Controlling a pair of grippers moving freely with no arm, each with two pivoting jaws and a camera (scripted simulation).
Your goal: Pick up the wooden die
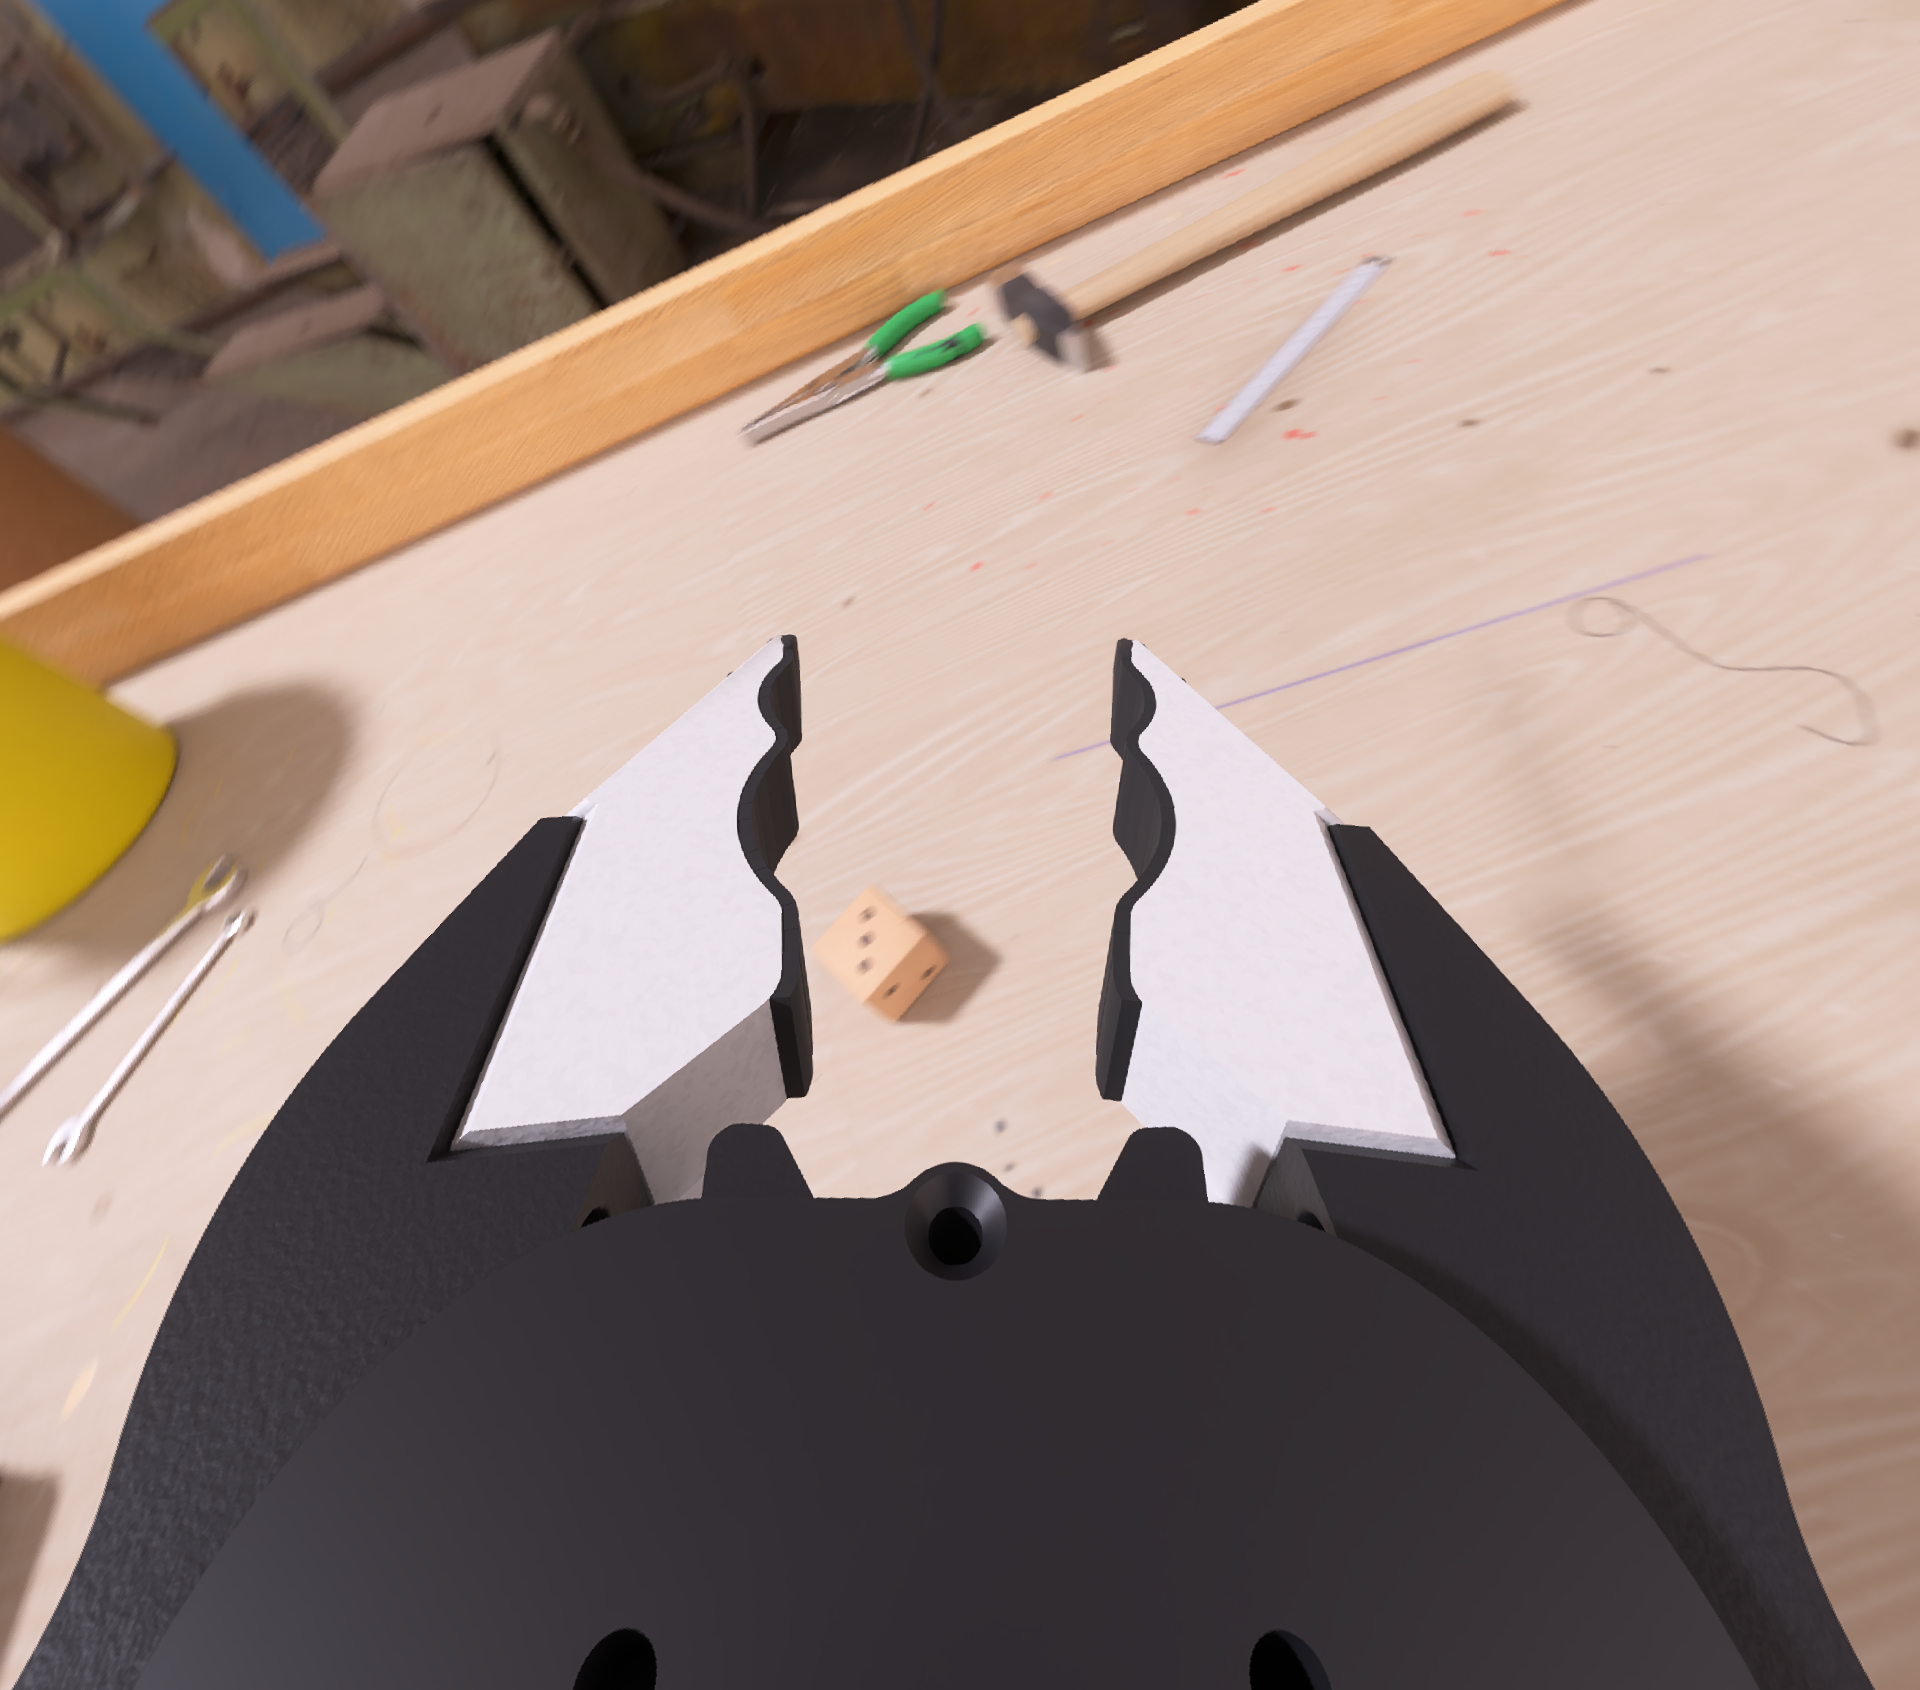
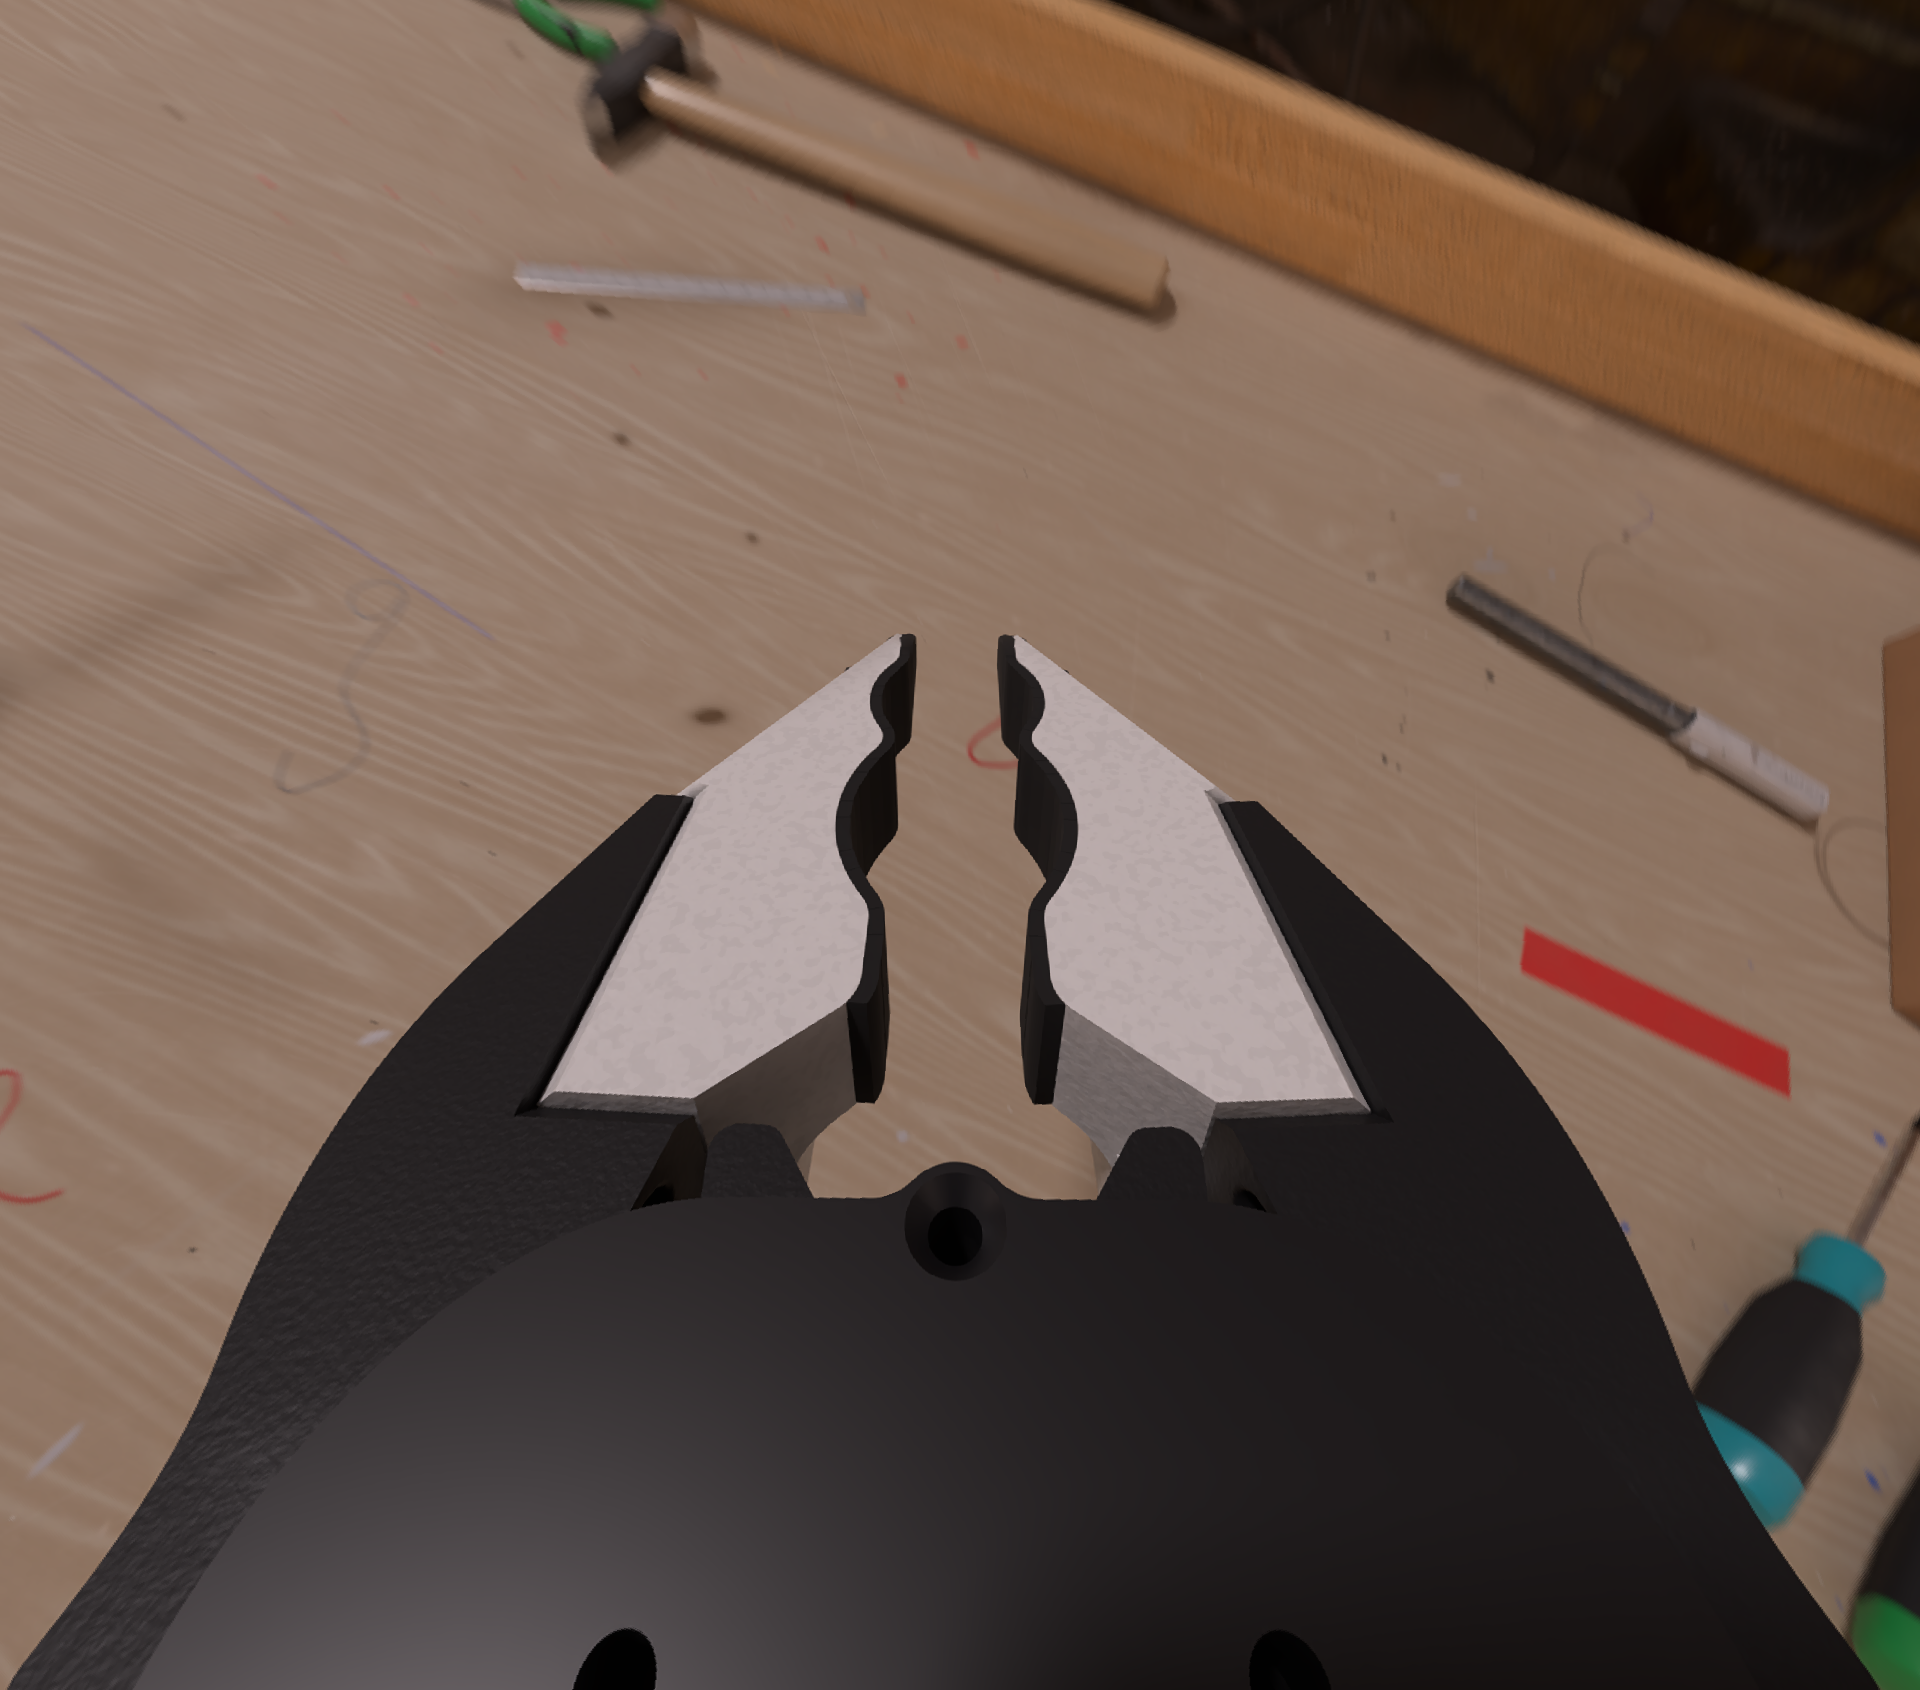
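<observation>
Our left tongs (image 1: 956, 653) gape over the die (image 1: 881, 952), light and rigid; we'd pinch opposite flat faces, right tongs (image 2: 956, 653) nearly closed, empty.

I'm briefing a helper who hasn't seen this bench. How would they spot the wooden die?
On the pale wooden table, look between the fingers of the open left gripper. The die is a small light cube with dark pips, the only blocky thing among long tools.

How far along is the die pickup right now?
Done: the left gripper is open and lined up over the wooden die, which shows between its fingers, nearer the left one. In hand: nothing; the die sits on the table, untouched. Left: descend, close, lift. The right gripper is narrowly open, holds nothing, and its view shows no die.
</observation>
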